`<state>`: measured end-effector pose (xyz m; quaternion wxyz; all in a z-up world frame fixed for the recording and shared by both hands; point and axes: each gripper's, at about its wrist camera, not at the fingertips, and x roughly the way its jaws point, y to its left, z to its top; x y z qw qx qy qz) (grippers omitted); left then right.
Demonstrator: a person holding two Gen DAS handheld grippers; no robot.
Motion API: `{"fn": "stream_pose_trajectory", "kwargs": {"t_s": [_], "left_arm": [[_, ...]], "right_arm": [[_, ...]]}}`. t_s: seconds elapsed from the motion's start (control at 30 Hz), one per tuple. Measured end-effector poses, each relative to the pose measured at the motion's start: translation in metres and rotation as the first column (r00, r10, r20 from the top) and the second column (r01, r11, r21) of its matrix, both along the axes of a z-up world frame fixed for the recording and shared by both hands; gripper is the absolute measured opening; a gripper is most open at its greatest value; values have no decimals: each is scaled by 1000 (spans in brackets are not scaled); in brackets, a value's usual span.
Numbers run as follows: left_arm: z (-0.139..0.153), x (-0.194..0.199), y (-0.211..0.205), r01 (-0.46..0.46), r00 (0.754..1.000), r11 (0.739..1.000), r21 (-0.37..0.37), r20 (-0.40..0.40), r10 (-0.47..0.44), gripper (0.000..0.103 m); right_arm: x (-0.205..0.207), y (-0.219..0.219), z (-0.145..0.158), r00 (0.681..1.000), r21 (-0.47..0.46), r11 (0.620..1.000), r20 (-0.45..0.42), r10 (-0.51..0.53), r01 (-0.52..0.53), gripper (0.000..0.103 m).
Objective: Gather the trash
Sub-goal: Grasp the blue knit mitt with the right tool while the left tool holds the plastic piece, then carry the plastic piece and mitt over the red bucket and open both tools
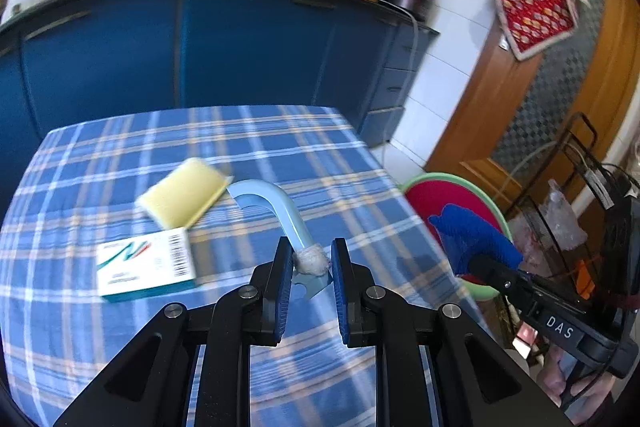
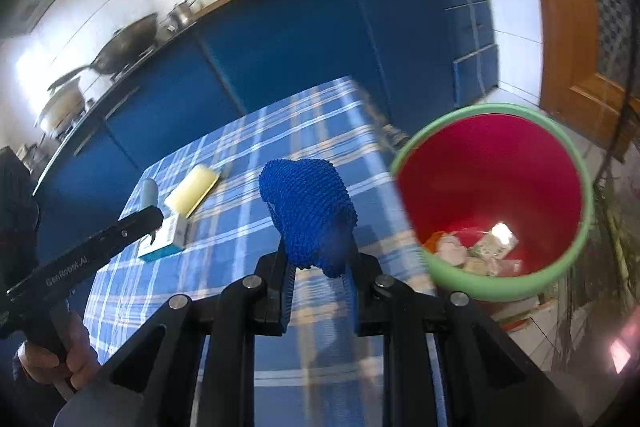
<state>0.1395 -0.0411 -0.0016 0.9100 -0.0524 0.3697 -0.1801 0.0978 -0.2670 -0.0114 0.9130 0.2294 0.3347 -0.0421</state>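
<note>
Lettering "DAS" marks the right gripper (image 1: 472, 259), clamped on a blue knobbly mesh wad (image 2: 308, 211). "GenRobot.AI" marks the left gripper (image 1: 310, 263), pinching a pale blue curved plastic handle (image 1: 276, 211) with a white wad (image 1: 312, 261).

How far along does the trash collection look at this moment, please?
Done: the red bin already holds several scraps. In hand: the left hand-held gripper is shut on a pale blue hooked tool, and the right hand-held gripper is shut on a blue mesh cloth, near the bin. Left: a yellow sponge and a small box lie on the checked tablecloth.
</note>
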Motion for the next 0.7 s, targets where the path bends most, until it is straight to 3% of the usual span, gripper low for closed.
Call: {"fn": "stream_pose_trajectory", "kwargs": {"t_s": [0.37,0.7], "left_arm": [[0,6,-79,152,988,988,33,-2,-152,19],[-13,15,-154,291,957,954,76,-29,-289,20]], "right_arm": [[-29,-58,-7,990,19,989,1,-144,144,24],[-40,-96,-25,973,47,971,-17,-232,233,25]]}}
